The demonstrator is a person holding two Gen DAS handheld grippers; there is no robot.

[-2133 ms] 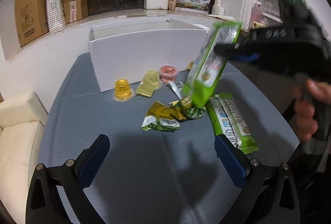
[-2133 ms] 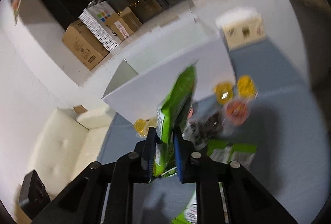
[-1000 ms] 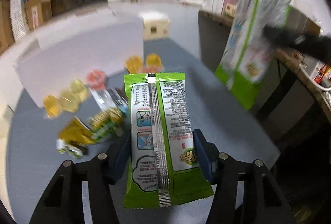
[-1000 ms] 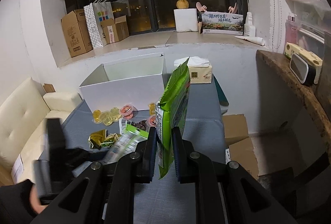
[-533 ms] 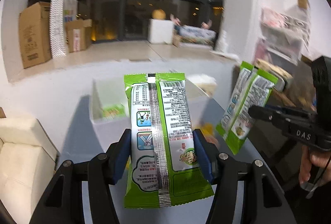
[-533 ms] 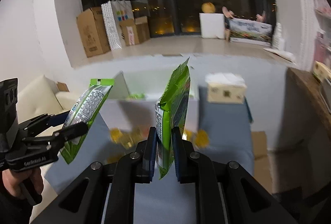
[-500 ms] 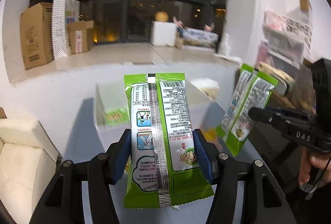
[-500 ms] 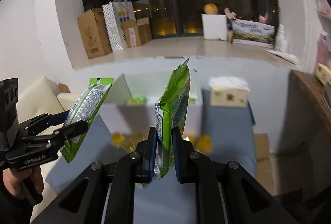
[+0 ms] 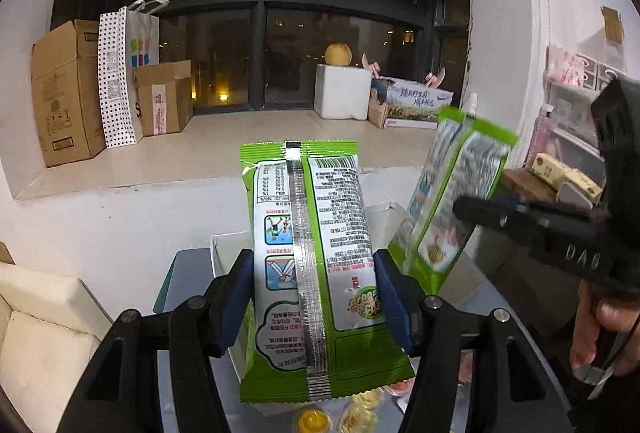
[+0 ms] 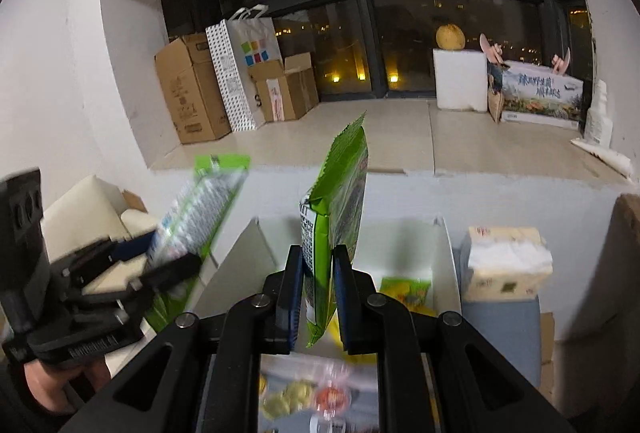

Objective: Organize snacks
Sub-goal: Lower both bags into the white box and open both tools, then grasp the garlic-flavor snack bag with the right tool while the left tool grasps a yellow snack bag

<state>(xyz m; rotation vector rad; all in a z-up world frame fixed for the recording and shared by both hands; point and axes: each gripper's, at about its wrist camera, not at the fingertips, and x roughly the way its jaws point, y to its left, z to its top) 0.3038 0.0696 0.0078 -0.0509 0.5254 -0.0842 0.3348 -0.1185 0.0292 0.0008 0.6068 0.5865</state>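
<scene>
dim indoor light | fisheye-warped edges | motion blur | dark window

1. The snack packet (image 9: 316, 273) between the left gripper's blue pads (image 9: 236, 297) is bright green with a white printed panel and a silver seam.
2. The second packet (image 10: 336, 233), between the right gripper's pads, is the same green.
3. Beyond it, the box (image 10: 444, 253) is white.
4. Below, the jelly cups (image 9: 312, 421) are yellow.

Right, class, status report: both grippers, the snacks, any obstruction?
Left gripper shut on green foil snack packet. Right gripper shut on second green packet. Both raised before open white box; nothing visibly blocking.
</scene>
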